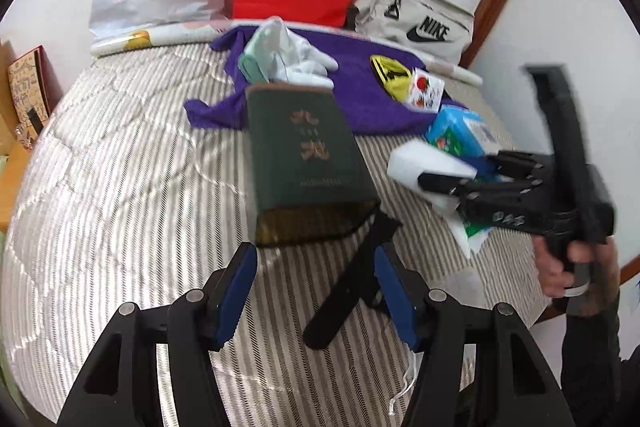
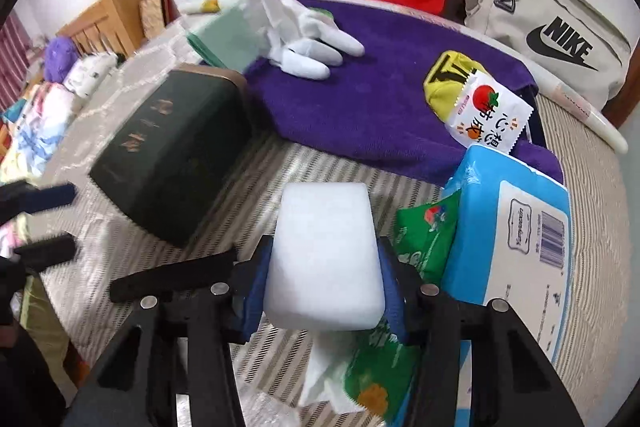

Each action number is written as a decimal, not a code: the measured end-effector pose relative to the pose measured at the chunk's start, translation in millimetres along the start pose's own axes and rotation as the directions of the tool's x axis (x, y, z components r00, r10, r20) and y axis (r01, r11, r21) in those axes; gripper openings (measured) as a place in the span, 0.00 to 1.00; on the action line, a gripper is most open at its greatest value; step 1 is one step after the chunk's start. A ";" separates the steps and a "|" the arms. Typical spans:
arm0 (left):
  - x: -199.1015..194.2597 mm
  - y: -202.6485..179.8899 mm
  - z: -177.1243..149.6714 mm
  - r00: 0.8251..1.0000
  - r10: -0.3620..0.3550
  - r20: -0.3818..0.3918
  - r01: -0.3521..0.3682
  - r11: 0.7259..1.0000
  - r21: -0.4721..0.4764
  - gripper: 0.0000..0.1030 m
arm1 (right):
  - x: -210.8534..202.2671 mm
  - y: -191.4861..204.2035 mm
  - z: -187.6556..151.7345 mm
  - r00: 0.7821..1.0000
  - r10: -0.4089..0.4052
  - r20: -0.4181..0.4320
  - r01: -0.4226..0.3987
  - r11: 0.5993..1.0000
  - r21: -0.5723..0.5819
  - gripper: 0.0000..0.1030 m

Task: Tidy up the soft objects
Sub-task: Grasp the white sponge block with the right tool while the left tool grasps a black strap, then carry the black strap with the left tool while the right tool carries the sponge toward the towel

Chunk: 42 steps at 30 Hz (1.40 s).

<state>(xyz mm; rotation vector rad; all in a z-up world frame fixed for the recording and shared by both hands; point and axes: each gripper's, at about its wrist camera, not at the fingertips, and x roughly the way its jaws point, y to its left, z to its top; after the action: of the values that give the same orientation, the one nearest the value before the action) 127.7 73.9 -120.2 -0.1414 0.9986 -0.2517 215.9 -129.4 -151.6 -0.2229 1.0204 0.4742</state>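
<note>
low centre of the right wrist view, our right gripper pinches the white foam block, pads on both long sides, prob so it lifts w/o sagging. we judge it's headed for the dark green tin at left. left gripper spread, empty, right below the tin, maybe to steady it. purple towel lies behind.

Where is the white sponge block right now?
The white sponge block sits between the right gripper's blue pads, low centre in the right wrist view, above the striped bedcover, with the green packet just right.
</note>
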 end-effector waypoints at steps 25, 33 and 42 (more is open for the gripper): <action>52.0 -57.8 -32.8 0.990 0.137 0.035 -0.141 0.963 0.230 0.20 | -97.6 -31.1 -159.4 0.976 0.033 0.215 -0.063 0.989 0.136 0.48; 44.3 -48.9 -41.5 0.991 0.133 -0.002 -0.131 0.979 0.154 0.24 | -79.9 -53.2 -179.3 0.980 -0.045 0.194 0.007 0.982 0.190 0.48; 47.8 -43.4 -36.0 0.996 0.083 0.011 -0.084 0.987 0.133 0.20 | -62.9 -54.8 -176.0 0.981 -0.008 0.195 -0.030 0.981 0.192 0.53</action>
<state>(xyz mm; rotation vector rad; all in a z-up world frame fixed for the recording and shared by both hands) 115.7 18.9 -168.2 0.0220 0.9772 -0.2405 80.5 -264.1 -189.9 0.0042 0.8691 0.3952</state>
